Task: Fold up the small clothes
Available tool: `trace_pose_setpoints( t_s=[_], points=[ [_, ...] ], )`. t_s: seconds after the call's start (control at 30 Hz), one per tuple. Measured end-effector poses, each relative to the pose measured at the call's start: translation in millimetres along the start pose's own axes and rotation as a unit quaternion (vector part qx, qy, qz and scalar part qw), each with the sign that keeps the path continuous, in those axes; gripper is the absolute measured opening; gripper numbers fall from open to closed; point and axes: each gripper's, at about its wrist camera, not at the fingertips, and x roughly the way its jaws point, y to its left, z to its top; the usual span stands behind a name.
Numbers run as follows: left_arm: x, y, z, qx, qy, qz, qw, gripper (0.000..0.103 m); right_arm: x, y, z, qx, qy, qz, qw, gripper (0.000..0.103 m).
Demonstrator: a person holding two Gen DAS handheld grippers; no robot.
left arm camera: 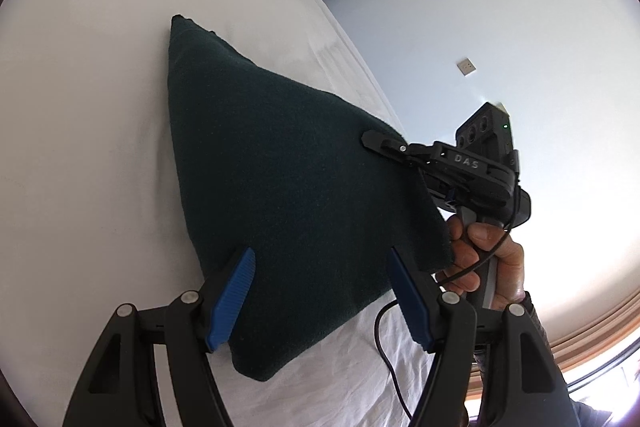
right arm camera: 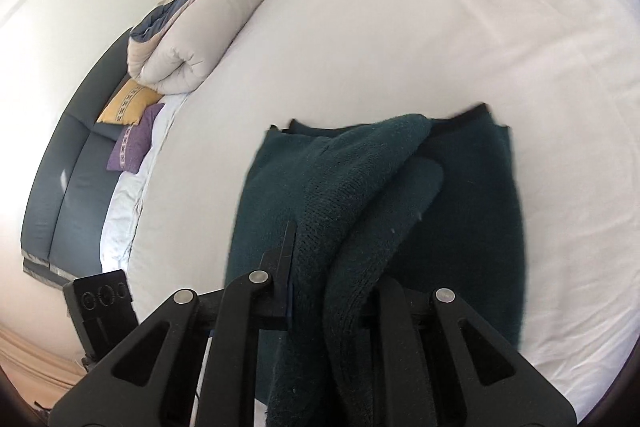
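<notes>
Partway: dark green garment on white bed, 1 edge lifted and draped over the rest, fold not laid flat. Right gripper clamped on that raised edge. Left gripper jaws apart, straddling near corner, gripping nothing. Long axis runs away from left camera, far corner pointed

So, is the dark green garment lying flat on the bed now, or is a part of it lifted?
Partly lifted. The right gripper is shut on one edge of the dark green garment, raising it off the white bed; the rest lies flat.
</notes>
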Motion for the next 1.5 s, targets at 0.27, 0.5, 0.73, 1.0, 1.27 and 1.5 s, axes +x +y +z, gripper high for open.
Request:
trace_pose_setpoints(
  t_s=[0.27, 0.5, 0.73, 1.0, 1.27, 1.5],
  points=[
    [13, -3, -11, 0.013, 0.019, 0.015, 0.9996, 0.07, 10, -97, -21, 0.109, -0.012, 0.032, 0.993, 0.01],
    [20, -8, -12, 0.033, -0.001, 0.023, 0.9992, 0.07, 2, -79, -6, 0.085, -0.009, 0.012, 0.996, 0.013],
    [32, -14, -13, 0.052, 0.005, 0.049, 0.9974, 0.075, -8, -116, -7, 0.151, 0.003, 0.06, 0.987, 0.018],
    [40, -16, -8, 0.069, 0.003, 0.067, 0.9954, 0.075, -46, -104, -36, 0.153, -0.017, 0.054, 0.987, 0.051],
    [43, -22, -11, 0.079, 0.008, 0.085, 0.9932, 0.075, -69, -66, -91, 0.073, -0.006, -0.027, 0.997, 0.031],
    [47, -19, -10, 0.07, 0.014, 0.093, 0.993, 0.075, -99, -76, -121, 0.096, -0.026, -0.023, 0.995, 0.01]
  ],
)
